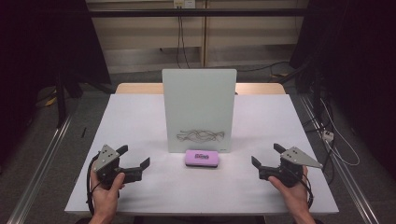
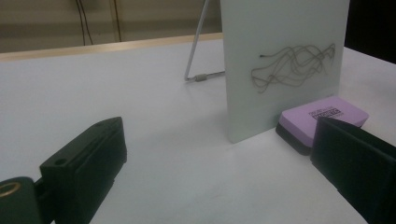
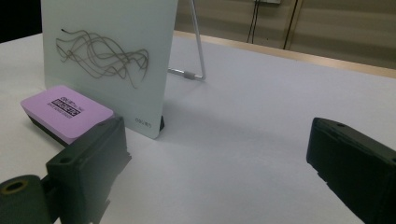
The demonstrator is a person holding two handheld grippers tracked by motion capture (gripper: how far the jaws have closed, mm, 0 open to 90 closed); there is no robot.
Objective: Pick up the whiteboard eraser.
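Purple eraser (image 1: 202,158) lying before scribbled whiteboard (image 1: 199,109), my left gripper (image 1: 135,162) and right gripper (image 1: 266,156) flanking, fingers spread, empty.

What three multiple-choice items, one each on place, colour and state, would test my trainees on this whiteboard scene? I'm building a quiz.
1. Where does the purple rectangular eraser lie?
A. in front of the upright white board
B. behind it
C. on top of it

2. What colour are the scribbled lines on the board?
A. red
B. dark grey
C. green

3. How do the left gripper and right gripper stand?
A. both shut
B. one shut on the eraser
C. both open, empty

Answers: 1 A, the eraser sits at the board's foot on the near side; 2 B, the scribble looks dark grey; 3 C, jaws spread with nothing between.
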